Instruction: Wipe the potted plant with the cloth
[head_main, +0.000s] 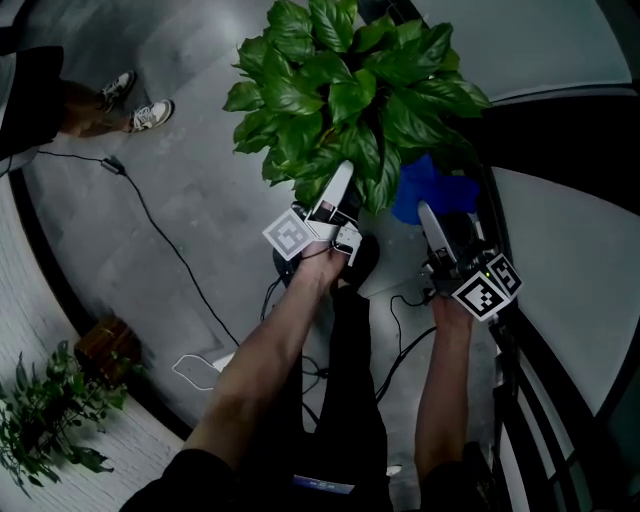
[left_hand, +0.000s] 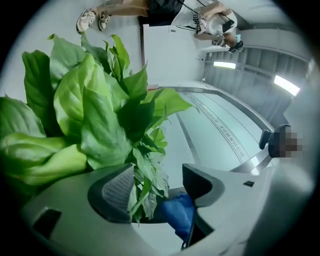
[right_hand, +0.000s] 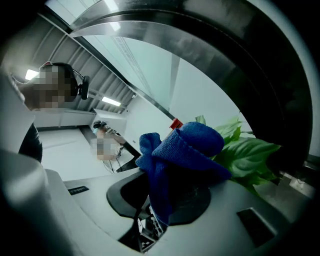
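Both beside the glossy-leaved potted plant (head_main: 340, 90) on smooth grey floor (head_main: 200, 180): left gripper (left_hand: 157, 187) agape, right gripper (right_hand: 170, 195) tight on plush blue cloth (right_hand: 185, 150).

The head view looks steeply down from above and behind the left gripper (head_main: 338, 190) and the right gripper (head_main: 428, 222). Each gripper view looks forward along its own jaws, very near the potted plant (left_hand: 90, 115). All three views share this plant and the blue cloth (right_hand: 182, 155).

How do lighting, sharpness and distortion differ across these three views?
Head view: dim and fisheye-curved, potted plant sharp. Left gripper view: bright leaves, ceiling lamps glaring, dark rounded corners. Right gripper view: blue cloth crisp, right side very dark.
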